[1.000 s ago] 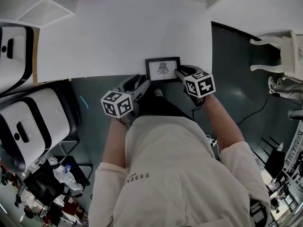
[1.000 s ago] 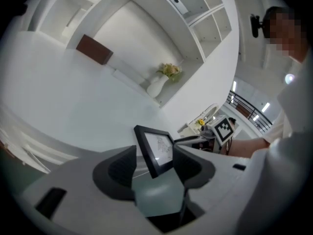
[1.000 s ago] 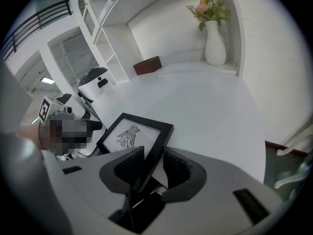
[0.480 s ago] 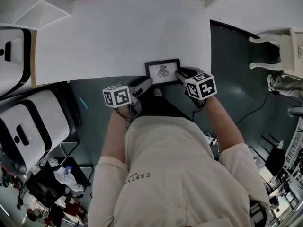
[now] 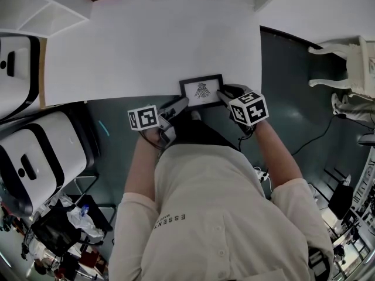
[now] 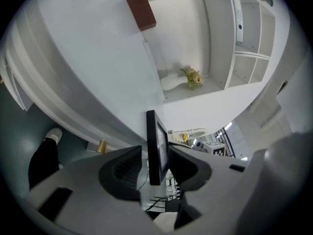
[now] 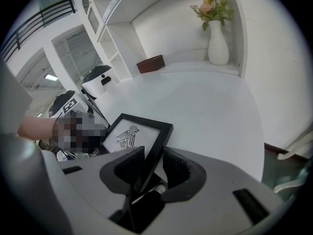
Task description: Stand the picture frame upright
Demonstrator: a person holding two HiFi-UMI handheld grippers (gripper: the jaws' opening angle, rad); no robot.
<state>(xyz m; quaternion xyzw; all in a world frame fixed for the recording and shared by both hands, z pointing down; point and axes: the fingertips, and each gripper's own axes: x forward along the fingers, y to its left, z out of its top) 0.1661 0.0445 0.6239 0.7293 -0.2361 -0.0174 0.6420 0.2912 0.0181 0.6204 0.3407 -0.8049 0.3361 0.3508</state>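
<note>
Now | your left gripper [image 6: 155, 163]: jaws closing round frame [image 5: 201, 90], left edge, gap remains | your right gripper [image 7: 152, 168]: clamped on frame, right edge | frame: at table [image 5: 146, 40], near edge

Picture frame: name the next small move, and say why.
Probably finish closing the left tongs on the left edge of the picture frame. They are closing with the frame between them, but one pad looks not yet on it, while the right tongs already grip the right edge.
</note>
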